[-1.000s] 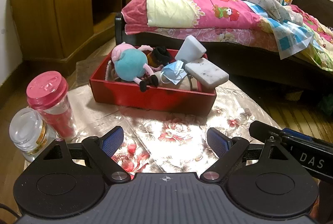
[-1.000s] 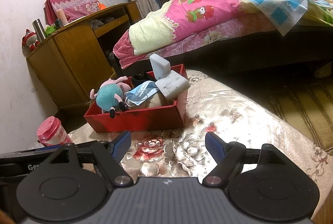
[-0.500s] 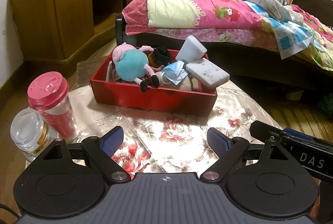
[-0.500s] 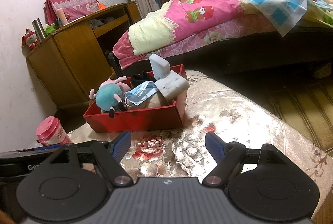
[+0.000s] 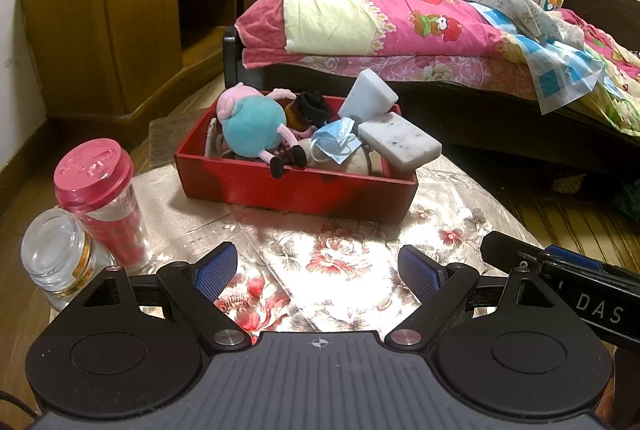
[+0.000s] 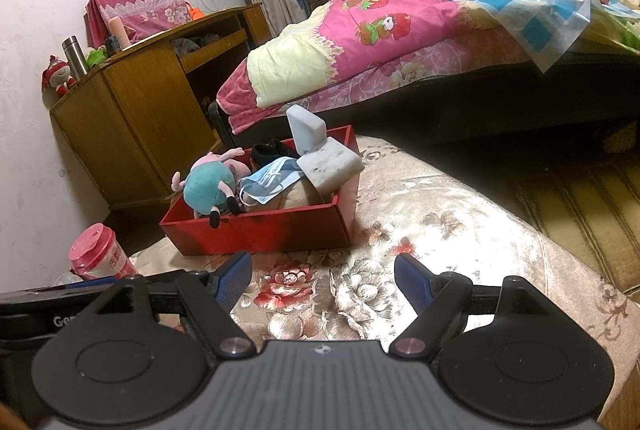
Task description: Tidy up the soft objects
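A red box (image 5: 296, 188) (image 6: 264, 232) sits on the flowered table, filled with soft things. A pink and teal plush toy (image 5: 252, 128) (image 6: 208, 186) lies at its left, a blue face mask (image 5: 336, 140) (image 6: 268, 182) in the middle, two pale sponges (image 5: 400, 142) (image 6: 330, 162) at the right and a dark sock (image 5: 308, 108) behind. My left gripper (image 5: 320, 270) is open over the cloth, well short of the box, with nothing between its fingers. My right gripper (image 6: 323, 280) is likewise open and empty in front of the box.
A pink-lidded cup (image 5: 100, 198) (image 6: 100, 256) and a glass jar (image 5: 56, 258) stand at the table's left edge. A bed with a pink quilt (image 5: 400, 22) lies behind the table, and a wooden cabinet (image 5: 112, 30) stands at the left wall.
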Available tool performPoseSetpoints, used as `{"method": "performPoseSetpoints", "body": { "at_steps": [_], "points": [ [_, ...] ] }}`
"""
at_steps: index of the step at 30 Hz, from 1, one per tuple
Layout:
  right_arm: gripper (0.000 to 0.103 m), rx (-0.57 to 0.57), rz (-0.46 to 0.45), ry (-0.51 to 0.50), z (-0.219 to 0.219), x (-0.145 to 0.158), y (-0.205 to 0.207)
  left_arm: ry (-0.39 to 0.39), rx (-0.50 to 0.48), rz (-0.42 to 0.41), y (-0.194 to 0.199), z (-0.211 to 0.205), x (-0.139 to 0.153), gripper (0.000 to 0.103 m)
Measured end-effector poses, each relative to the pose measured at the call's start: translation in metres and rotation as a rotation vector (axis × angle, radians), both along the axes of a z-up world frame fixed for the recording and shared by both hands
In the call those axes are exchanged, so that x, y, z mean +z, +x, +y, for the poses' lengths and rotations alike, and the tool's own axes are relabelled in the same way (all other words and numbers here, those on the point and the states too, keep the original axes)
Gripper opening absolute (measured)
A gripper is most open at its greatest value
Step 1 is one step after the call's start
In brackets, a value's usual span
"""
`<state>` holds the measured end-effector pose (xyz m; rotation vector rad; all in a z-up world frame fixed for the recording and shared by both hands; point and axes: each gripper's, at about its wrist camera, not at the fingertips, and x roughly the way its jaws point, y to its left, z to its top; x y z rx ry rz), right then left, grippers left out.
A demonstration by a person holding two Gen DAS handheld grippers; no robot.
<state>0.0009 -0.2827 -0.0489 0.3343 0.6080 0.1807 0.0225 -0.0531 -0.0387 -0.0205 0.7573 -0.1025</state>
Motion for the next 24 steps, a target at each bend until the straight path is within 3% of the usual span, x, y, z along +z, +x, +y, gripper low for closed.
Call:
{"method": "performPoseSetpoints", "body": {
  "at_steps": [13, 21, 24],
  "points": [
    [0.051, -0.001, 0.001, 0.000, -0.0016, 0.0007, 0.0019, 0.000, 0.000, 0.000, 0.0006, -0.0002, -0.0002, 0.085],
    [0.051, -0.001, -0.002, -0.001, -0.0020, 0.0013, 0.0014, 0.031, -0.015, -0.044, -0.0025, -0.0027, -0.0005, 0.085],
    [0.052, -0.001, -0.002, -0.001, -0.0029, 0.0015, 0.0011, 0.035, -0.014, -0.038, -0.0017, -0.0024, -0.0002, 0.090]
  ]
}}
